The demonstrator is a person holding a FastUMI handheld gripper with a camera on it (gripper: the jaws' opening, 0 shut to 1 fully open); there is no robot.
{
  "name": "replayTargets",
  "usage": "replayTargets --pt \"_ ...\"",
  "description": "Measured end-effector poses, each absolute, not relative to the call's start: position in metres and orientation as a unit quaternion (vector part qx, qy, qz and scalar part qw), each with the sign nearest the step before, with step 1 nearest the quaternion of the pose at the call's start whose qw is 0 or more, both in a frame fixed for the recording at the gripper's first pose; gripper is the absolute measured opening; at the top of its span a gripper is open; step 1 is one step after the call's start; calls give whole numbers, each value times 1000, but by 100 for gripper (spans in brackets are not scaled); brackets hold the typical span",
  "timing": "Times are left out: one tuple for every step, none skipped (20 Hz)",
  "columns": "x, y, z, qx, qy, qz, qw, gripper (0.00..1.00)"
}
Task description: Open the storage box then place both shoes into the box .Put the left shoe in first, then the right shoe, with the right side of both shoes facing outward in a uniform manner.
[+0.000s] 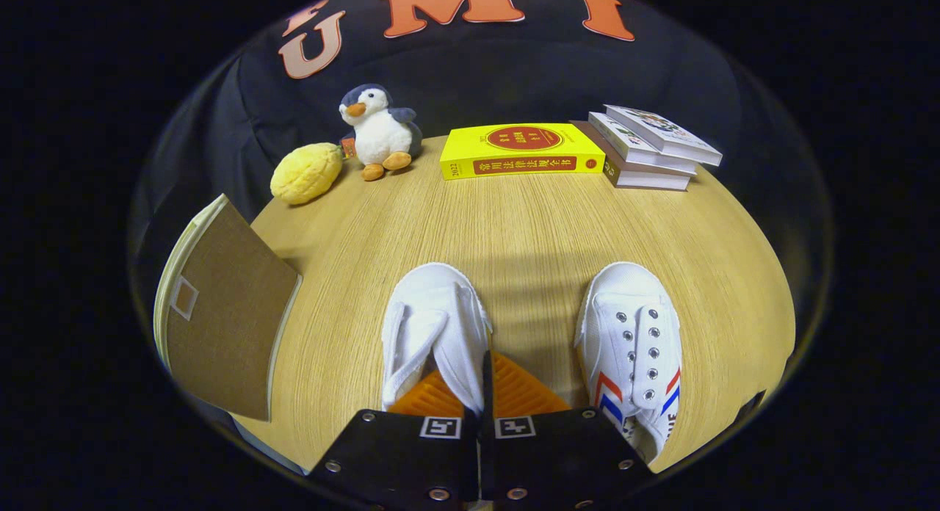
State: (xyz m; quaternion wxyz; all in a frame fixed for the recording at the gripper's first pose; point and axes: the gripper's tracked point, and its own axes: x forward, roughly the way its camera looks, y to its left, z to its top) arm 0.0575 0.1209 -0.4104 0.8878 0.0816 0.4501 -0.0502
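Tongs (481, 393) pinched together on side wall of left shoe (433, 327). Right shoe (631, 342) at 3 o'clock on counter (529, 225). Storage box (220, 313), 9 o'clock. Keep grip firm, lift level.

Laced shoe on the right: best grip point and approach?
Take the laced shoe by its side wall at the heel opening, coming from above and behind: the toe points away, the collar is nearest, and a thin upright wall suits two fingers. The hand-held gripper is shut on the other white shoe the same way.

Wooden table (529, 225) with shoes (631, 335), books (521, 153)
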Motion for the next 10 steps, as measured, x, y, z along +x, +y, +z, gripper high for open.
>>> replayTargets --pt "58 122 -407 81 447 -50 889 3" --pt "58 124 -402 84 446 -48 890 2" --pt "58 127 -396 91 444 -45 890 2" --pt "59 130 -389 101 441 -42 891 2" --pt "60 134 -379 111 437 -41 892 2" --pt "62 137 -367 117 430 -37 895 2" --pt "65 141 -353 118 423 -32 898 2" --pt "67 146 -339 118 416 -29 901 2" --pt "69 151 -326 117 413 -26 903 2" --pt "70 156 -314 114 412 -25 904 3"
